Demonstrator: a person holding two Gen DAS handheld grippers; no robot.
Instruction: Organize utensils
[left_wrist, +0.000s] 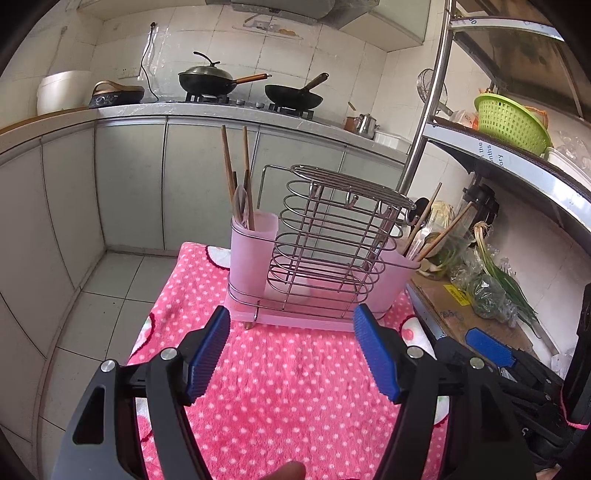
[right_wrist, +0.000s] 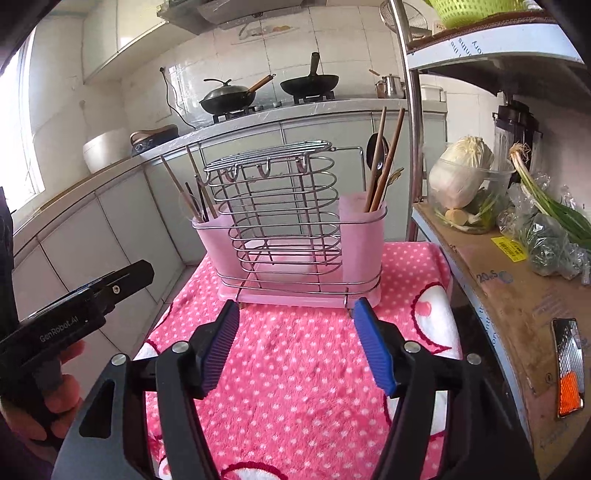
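Observation:
A wire utensil rack (left_wrist: 325, 240) with pink plastic cups stands on a pink dotted cloth (left_wrist: 288, 387); it also shows in the right wrist view (right_wrist: 280, 218). Its left cup (left_wrist: 253, 243) holds wooden chopsticks (left_wrist: 236, 173) and a spoon. Its right cup (left_wrist: 395, 280) holds more chopsticks (left_wrist: 432, 229). In the right wrist view the left cup (right_wrist: 218, 240) and right cup (right_wrist: 362, 229) both hold chopsticks (right_wrist: 386, 158). My left gripper (left_wrist: 291, 332) is open and empty, just short of the rack. My right gripper (right_wrist: 295, 325) is open and empty, also in front of the rack.
A metal shelf unit (right_wrist: 491, 258) stands to the right with cabbage (right_wrist: 461, 177), green onions (right_wrist: 546, 206) and a green basket (left_wrist: 509, 122). Kitchen counter with woks (left_wrist: 210, 79) is behind. Floor tiles drop off left of the cloth. The right gripper's body shows in the left wrist view (left_wrist: 491, 350).

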